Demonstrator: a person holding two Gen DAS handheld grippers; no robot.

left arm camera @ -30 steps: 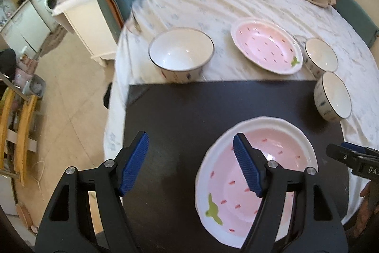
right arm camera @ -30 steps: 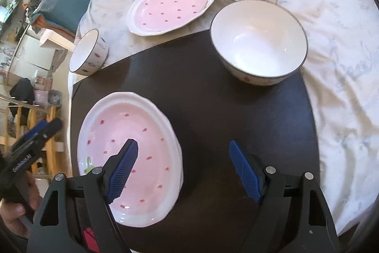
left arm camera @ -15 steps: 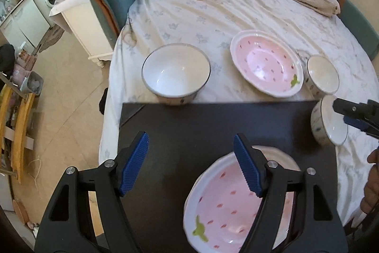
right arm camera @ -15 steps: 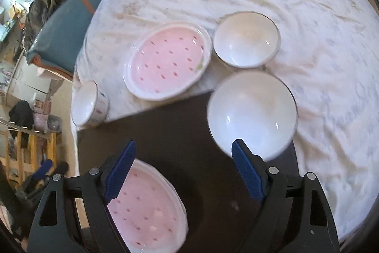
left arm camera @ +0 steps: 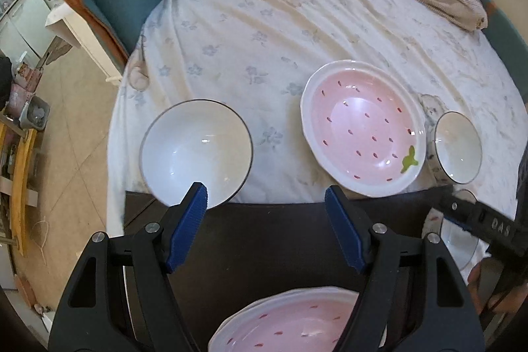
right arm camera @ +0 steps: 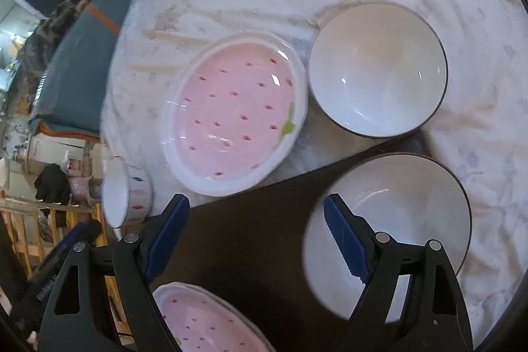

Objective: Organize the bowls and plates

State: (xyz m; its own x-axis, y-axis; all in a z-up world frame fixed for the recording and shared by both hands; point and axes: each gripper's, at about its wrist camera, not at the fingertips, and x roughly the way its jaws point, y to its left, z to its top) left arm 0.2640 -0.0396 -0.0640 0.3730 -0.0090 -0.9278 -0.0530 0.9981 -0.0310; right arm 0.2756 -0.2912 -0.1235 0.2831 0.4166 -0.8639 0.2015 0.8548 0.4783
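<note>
The left gripper (left arm camera: 265, 221) stands with jaws apart and nothing between them, above the dark board (left arm camera: 264, 240) on the bed (left arm camera: 264, 22). The right gripper (right arm camera: 254, 240) is likewise spread and empty — its right finger overlaps a white bowl (right arm camera: 406, 220) at the board's corner. One pink plate (left arm camera: 290, 332) lies on the board; the other pink plate (left arm camera: 363, 129) lies beyond the board's far edge, between a large bowl (left arm camera: 196, 150) and a small bowl (left arm camera: 458, 147).
</note>
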